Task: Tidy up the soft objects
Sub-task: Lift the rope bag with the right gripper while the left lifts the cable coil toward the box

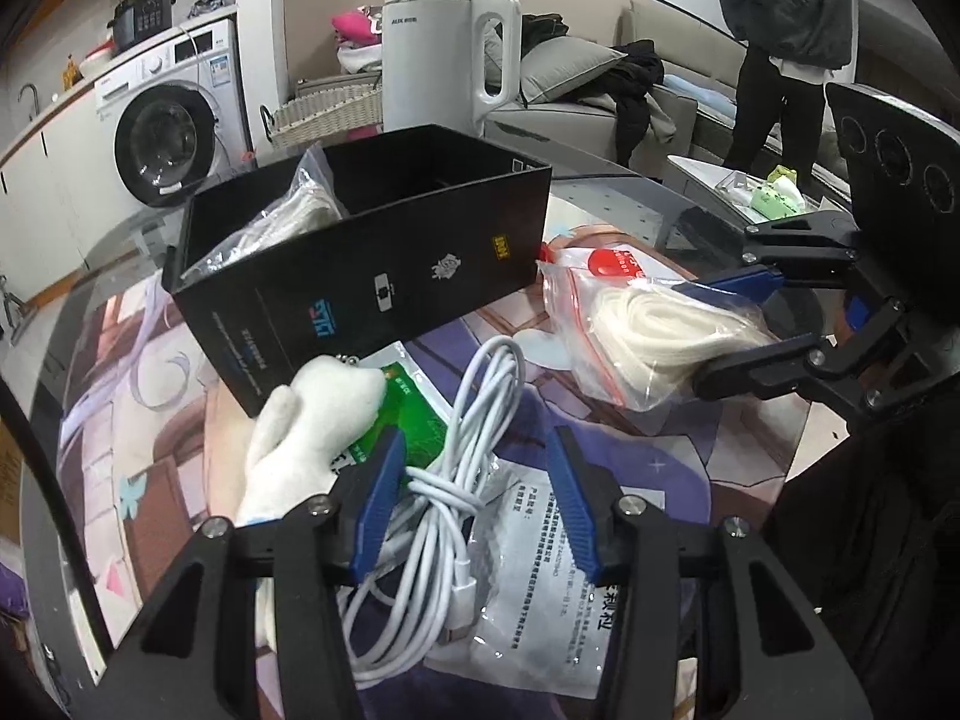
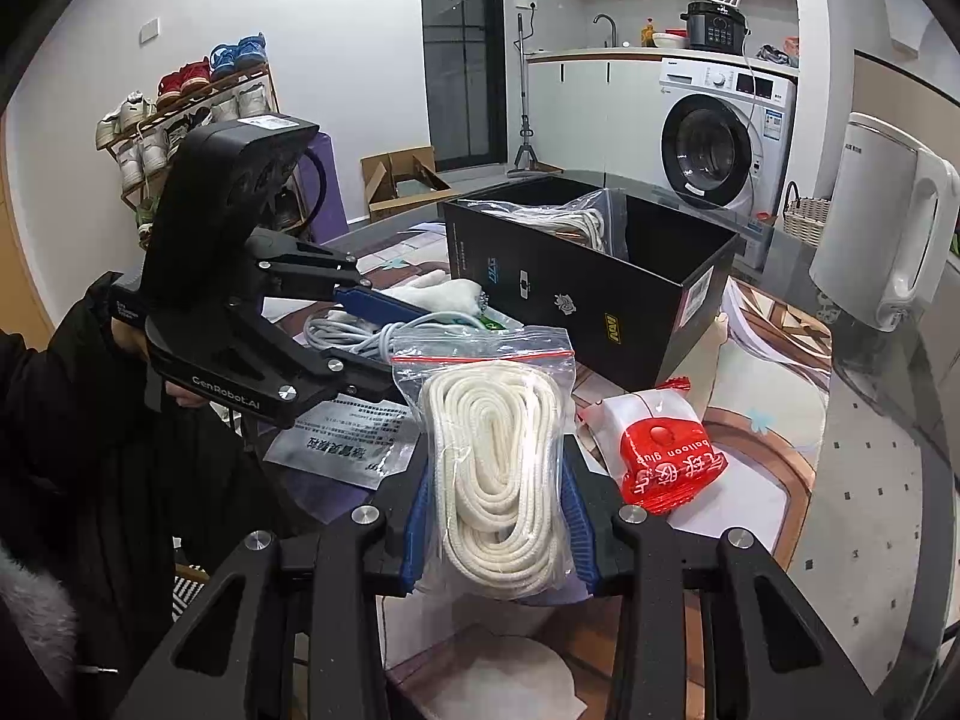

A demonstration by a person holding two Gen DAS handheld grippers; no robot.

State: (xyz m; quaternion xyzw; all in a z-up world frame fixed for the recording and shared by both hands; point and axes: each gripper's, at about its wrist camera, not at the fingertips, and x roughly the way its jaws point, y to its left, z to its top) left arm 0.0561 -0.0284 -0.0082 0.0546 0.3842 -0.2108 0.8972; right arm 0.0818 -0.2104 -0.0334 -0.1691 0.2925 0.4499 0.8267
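Observation:
My right gripper (image 2: 495, 516) is shut on a clear zip bag of white rope (image 2: 495, 450), held just above the table; it also shows in the left wrist view (image 1: 654, 330). My left gripper (image 1: 480, 498) is open, its jaws on either side of a coiled white cable (image 1: 444, 498); it also shows in the right wrist view (image 2: 384, 336). A white glove (image 1: 300, 438) lies to its left. An open black box (image 1: 372, 264) stands behind and holds another bagged rope (image 1: 282, 216). A red balloon-glue packet (image 2: 666, 456) lies right of my held bag.
A white kettle (image 1: 444, 54) stands behind the box. A green packet (image 1: 408, 414) and a printed plastic bag (image 1: 540, 588) lie under the cable. A washing machine (image 2: 714, 144) stands beyond the glass table's edge (image 2: 870, 420). A person (image 1: 786, 48) stands at the far right.

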